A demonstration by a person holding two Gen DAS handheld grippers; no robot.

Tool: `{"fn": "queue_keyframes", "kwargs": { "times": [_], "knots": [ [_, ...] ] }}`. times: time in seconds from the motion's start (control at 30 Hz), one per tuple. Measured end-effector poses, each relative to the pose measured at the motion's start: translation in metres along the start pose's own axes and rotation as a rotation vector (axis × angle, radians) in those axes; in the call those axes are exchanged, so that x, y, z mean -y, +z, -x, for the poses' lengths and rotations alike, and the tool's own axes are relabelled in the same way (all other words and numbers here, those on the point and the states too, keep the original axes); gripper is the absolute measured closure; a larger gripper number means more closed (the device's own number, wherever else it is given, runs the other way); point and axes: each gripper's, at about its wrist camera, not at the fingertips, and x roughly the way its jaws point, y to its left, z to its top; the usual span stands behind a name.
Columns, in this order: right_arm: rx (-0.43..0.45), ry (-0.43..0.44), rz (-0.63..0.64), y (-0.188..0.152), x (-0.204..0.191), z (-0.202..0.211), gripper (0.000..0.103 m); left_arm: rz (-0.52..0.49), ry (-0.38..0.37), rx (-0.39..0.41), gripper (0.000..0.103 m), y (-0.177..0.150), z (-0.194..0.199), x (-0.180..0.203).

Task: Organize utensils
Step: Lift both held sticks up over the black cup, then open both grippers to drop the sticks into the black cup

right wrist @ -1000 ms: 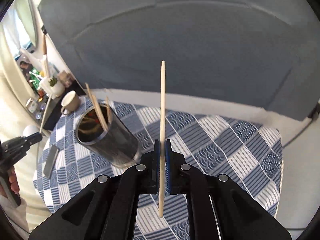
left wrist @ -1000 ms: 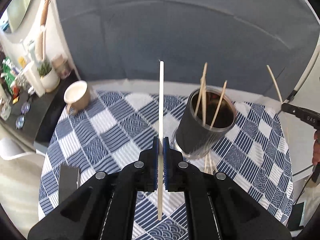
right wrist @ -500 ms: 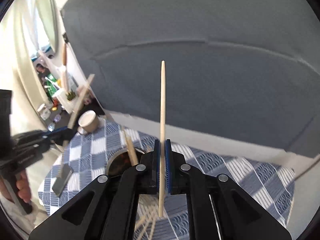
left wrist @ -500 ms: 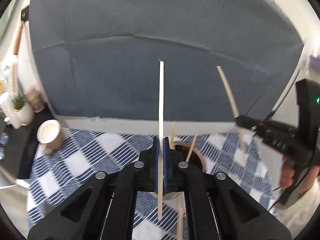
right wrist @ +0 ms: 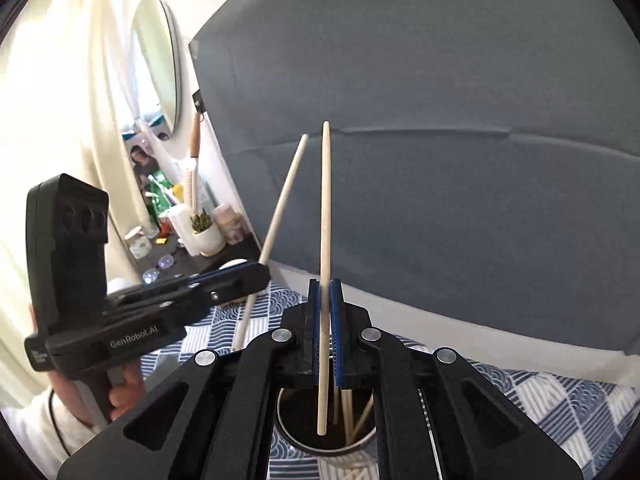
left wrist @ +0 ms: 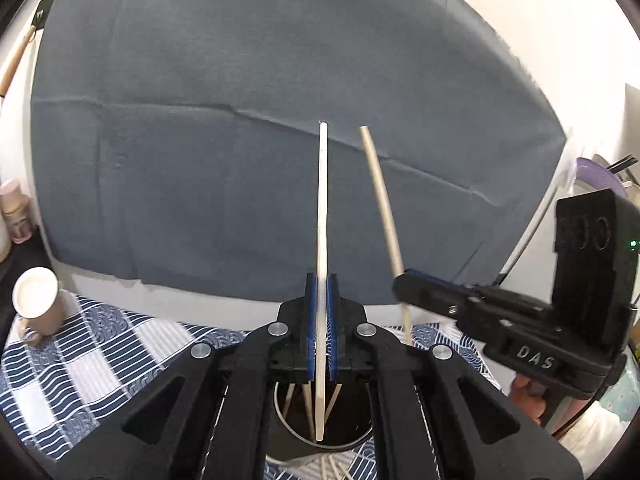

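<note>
Left wrist view: left hand-held gripper (left wrist: 321, 320) clamped on chopstick (left wrist: 322, 220), upright, lower tip over holder (left wrist: 352, 438) mouth. Holder on checked tabletop (left wrist: 100, 360), sticks inside. Cup (left wrist: 38, 300) far left.

Right wrist view: right hand-held gripper (right wrist: 325, 328) clamped on second chopstick (right wrist: 325, 240), tip inside holder (right wrist: 320, 446) mouth. Left unit just beside, at left.

Blue-and-white patterned cloth (left wrist: 100, 364) covers the desk. A pale mug (left wrist: 36, 300) stands on it at far left. Grey fabric backdrop (left wrist: 260, 120) behind. Oval mirror (right wrist: 158, 60) on the wall; small potted plant (right wrist: 206, 232) among clutter on a dark side shelf (right wrist: 192, 260).
</note>
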Motion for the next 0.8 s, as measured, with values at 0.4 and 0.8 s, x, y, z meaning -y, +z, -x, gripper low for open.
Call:
{"fn": "queue_keyframes", "kwargs": {
  "times": [0.4,0.8],
  "knots": [
    [-0.05,0.05,-0.067,-0.045,0.015,-0.043,0.098,0.027,-0.085,-0.046,0.098,-0.034,-0.039,-0.015],
    [-0.112,0.006,-0.074,-0.068,0.019,-0.049,0.098,0.051,-0.1,-0.095,0.098,-0.063,-0.054,-0.022]
  ]
}}
